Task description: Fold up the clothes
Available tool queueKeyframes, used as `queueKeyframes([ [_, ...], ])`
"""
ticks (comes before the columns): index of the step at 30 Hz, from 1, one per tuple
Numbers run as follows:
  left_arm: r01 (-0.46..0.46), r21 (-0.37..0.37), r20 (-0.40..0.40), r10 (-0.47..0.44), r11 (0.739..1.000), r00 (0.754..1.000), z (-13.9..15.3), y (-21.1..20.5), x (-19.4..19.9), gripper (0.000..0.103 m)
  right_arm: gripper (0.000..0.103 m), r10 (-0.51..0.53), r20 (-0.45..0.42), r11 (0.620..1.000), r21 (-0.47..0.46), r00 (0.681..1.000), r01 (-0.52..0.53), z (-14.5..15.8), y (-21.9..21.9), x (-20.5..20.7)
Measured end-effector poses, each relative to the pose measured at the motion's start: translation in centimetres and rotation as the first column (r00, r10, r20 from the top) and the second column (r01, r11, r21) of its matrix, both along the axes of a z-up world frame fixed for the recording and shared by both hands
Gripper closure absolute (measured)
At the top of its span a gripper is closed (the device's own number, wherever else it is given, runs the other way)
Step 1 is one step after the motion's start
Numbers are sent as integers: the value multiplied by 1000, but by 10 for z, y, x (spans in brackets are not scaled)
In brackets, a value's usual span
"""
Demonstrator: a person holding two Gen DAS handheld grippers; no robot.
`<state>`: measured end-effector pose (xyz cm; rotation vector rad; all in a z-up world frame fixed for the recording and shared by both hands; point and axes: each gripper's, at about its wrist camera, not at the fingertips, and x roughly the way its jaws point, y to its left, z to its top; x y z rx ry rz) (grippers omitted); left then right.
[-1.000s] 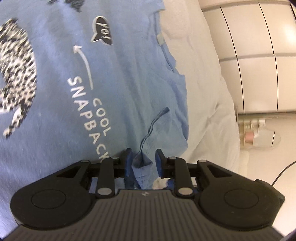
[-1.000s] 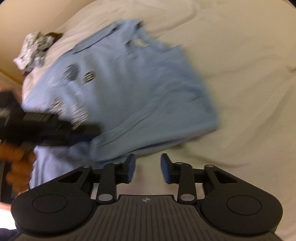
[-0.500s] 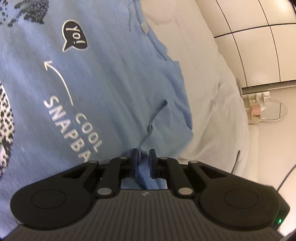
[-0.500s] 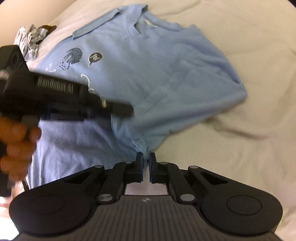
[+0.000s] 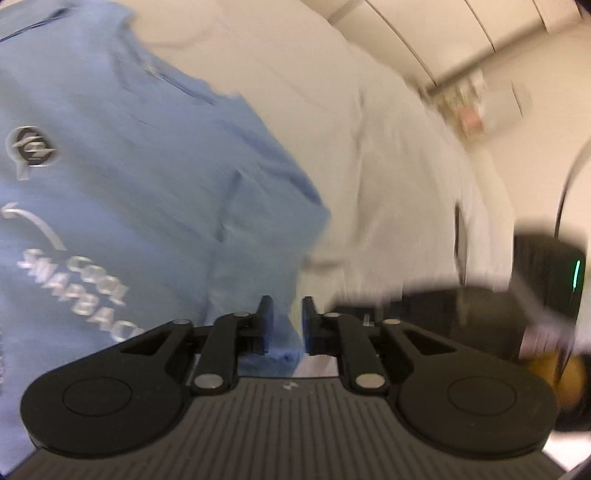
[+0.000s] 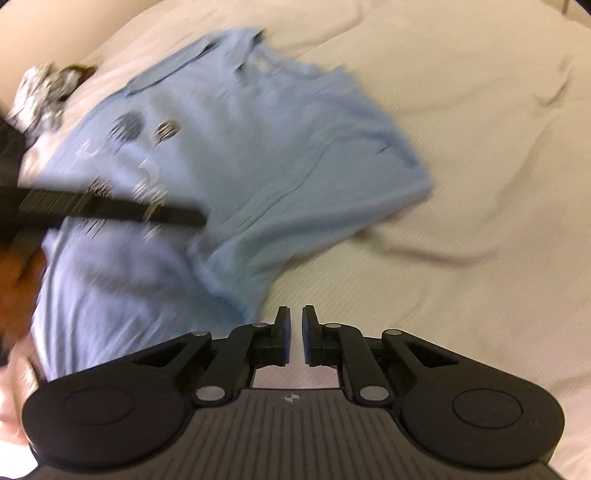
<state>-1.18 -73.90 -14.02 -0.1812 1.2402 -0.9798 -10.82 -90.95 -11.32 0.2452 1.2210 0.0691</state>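
A light blue T-shirt (image 6: 236,155) lies spread on a bed covered with a cream sheet (image 6: 461,184), its collar toward the far side and its printed front facing up; the lettering reads "COOL SNAPBACK" in the left wrist view, though motion blur smears it and the other printed marks. The left gripper (image 5: 287,325) has its blue-padded jaws a small way apart with the lower edge of the shirt bunched between them; blur makes it hard to tell whether the pads truly press the cloth or merely flank it. The right gripper (image 6: 293,338) sits just off the shirt's near edge, over bare sheet, its jaws nearly together with only a thin slit between them and nothing in it. In the right wrist view the left gripper appears as a dark streaked bar across the shirt's left part, with a blurred hand (image 6: 18,280) cut off at the frame's left edge. A crumpled patterned cloth (image 6: 40,92) lies beside the shirt's far left corner, too blurred to identify further. The pale cabinet panels (image 5: 480,33) behind the bed are smeared as well.
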Motion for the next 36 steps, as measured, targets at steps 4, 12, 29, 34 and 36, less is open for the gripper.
queueKeyframes([
  [4, 39, 91, -1, -39, 995, 999, -25, -17, -10, 90, 91, -26, 37, 1000, -13, 999, 26, -2, -24, 19],
  [12, 80, 67, 56, -84, 994, 995, -10, -6, -18, 87, 89, 70, 96, 995, -81, 993, -62, -11, -46, 68],
  [29, 161, 56, 161, -168, 985, 973, 1, -9, -27, 82, 92, 496, 78, 858, -200, 865, -473, -34, -7, 125],
  [34, 72, 52, 160, -80, 996, 984, 5, 0, -22, 78, 103, 427, 176, 898, -200, 887, -393, -20, -15, 126],
  [36, 53, 83, 144, -65, 995, 987, -1, 0, -22, 77, 103, 397, 211, 911, -210, 893, -355, -14, -19, 126],
])
